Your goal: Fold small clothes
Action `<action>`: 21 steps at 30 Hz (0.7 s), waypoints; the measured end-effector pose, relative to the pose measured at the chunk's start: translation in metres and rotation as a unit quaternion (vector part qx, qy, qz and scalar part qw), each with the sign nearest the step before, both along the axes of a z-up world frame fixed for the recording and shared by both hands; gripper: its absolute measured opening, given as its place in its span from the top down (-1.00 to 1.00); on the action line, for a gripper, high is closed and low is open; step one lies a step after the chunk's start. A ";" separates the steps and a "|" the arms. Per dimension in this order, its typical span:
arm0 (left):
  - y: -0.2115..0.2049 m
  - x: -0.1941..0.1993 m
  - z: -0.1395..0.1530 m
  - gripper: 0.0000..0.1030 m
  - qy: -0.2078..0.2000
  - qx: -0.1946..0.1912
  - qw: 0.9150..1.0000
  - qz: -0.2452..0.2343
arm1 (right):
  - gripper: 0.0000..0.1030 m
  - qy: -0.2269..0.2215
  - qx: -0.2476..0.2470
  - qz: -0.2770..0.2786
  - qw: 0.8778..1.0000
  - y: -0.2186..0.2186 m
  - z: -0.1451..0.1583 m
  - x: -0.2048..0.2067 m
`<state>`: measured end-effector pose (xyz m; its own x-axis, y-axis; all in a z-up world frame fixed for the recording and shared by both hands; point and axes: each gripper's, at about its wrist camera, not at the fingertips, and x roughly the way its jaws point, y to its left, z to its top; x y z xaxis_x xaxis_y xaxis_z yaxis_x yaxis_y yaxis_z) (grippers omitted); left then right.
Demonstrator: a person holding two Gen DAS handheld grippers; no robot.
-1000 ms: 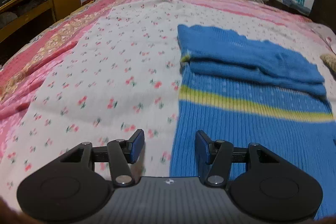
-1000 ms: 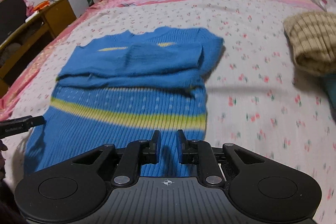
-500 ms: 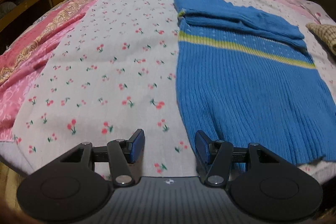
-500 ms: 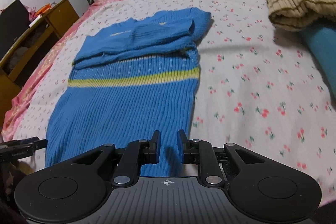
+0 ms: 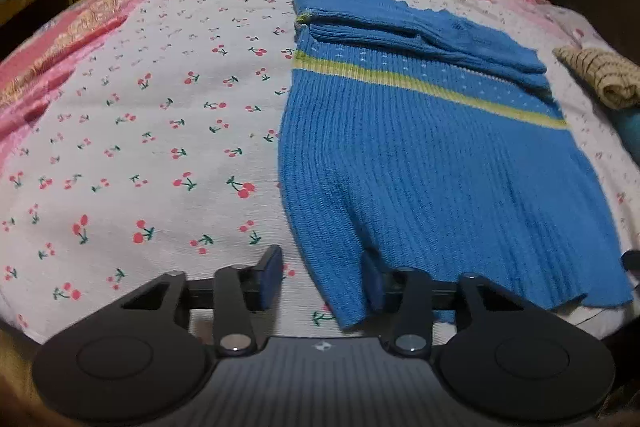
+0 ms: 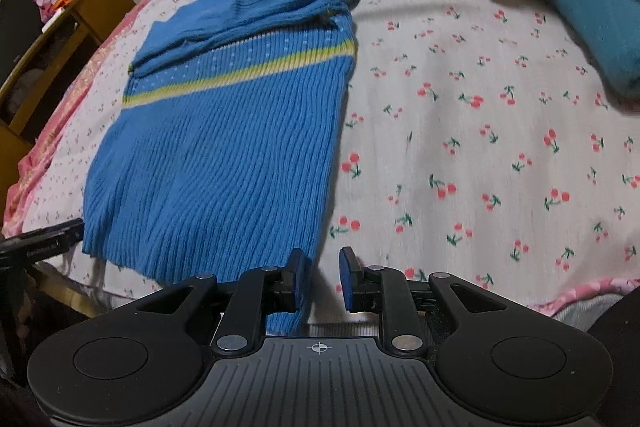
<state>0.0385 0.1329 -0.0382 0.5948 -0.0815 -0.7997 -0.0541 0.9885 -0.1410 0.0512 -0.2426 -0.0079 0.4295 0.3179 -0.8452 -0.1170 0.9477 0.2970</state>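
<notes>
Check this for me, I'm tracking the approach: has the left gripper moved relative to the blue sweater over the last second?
Yes. The left gripper has drawn back toward the blue sweater's near hem; its corner now lies between the jaws, which have just been closing.

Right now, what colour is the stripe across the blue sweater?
Yellow-green stripe across the blue sweater, clearest in the right wrist view.

Legible text: none you can read. Left tongs (image 6: 44, 241), seen at the frame edge in the right wrist view, carry small pale lettering, too blurred to make out. No brands, nos. or labels elsewhere.
</notes>
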 end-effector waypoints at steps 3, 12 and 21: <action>0.004 0.000 0.001 0.49 0.001 -0.029 1.000 0.002 | 0.55 0.002 0.004 -0.001 1.000 0.000 0.000 -0.001; 0.011 -0.001 0.000 0.64 -0.001 -0.061 0.998 0.010 | 0.48 0.017 0.041 0.002 0.999 0.005 -0.003 -0.001; 0.017 0.003 -0.005 0.61 0.007 -0.079 0.997 0.025 | 0.40 0.017 0.048 0.009 0.999 0.016 -0.009 0.009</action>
<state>0.0420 0.1500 -0.0428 0.5907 -0.1778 -0.7871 -0.1047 0.9503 -0.2932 0.0603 -0.2265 -0.0172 0.3952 0.4064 -0.8238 -0.1227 0.9121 0.3911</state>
